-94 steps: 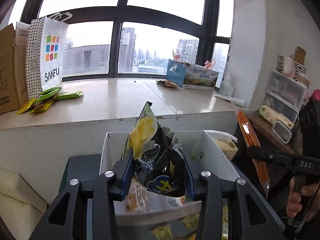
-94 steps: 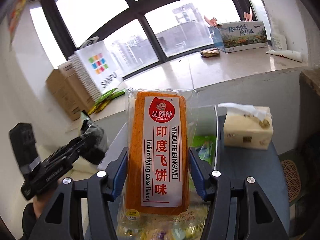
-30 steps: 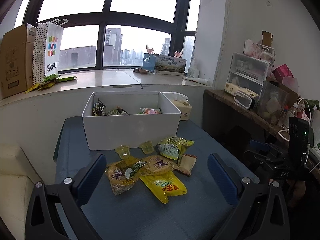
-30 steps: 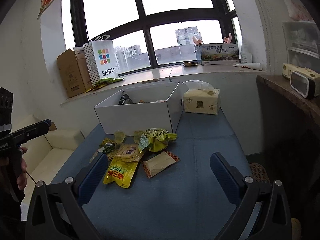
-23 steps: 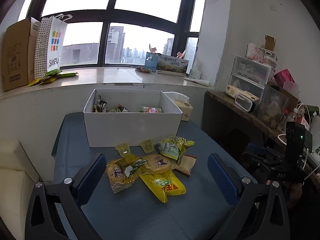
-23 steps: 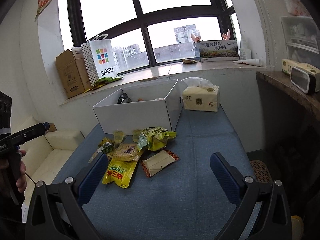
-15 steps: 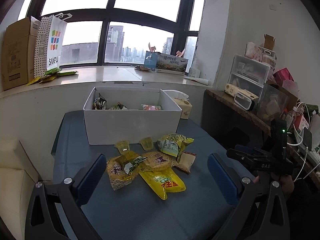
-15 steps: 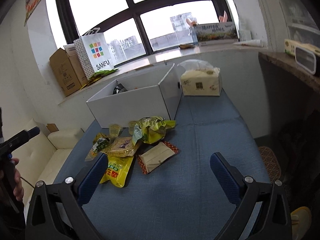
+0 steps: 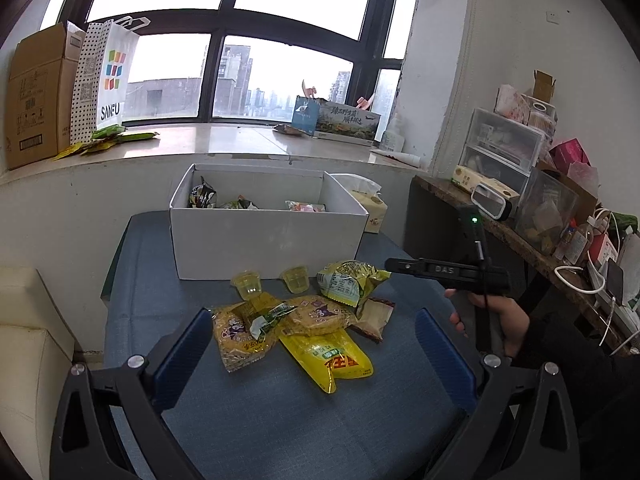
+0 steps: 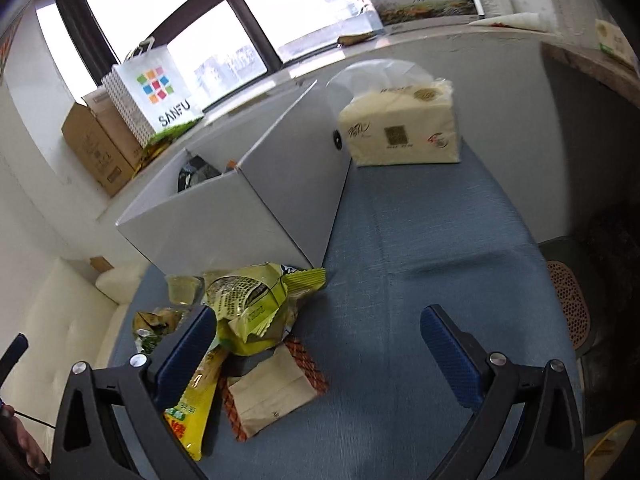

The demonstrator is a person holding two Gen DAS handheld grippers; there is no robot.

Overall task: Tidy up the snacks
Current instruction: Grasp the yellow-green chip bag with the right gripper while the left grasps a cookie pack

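Observation:
A white box (image 9: 264,240) with a few snacks inside stands at the far side of the blue table (image 9: 280,408). In front of it lies a pile of snacks: a yellow pouch (image 9: 332,356), a yellow-green bag (image 9: 348,282), a brown packet (image 10: 276,392), two jelly cups (image 9: 249,283). My left gripper (image 9: 314,354) hangs open, back from the pile and above it, empty. My right gripper (image 10: 318,340) is open low over the table, its left finger beside the yellow-green bag (image 10: 252,304) and the brown packet between its fingers, nothing held.
A tissue pack (image 10: 400,128) sits right of the box. On the windowsill stand a shopping bag (image 9: 105,80) and a cardboard carton (image 9: 36,92). A cluttered side table (image 9: 520,220) is at the right, a white sofa (image 9: 24,340) at the left.
Both grippers let go of the snacks they held over the box and pulled back open. Since half a second ago the right gripper has dropped forward, close to the pile.

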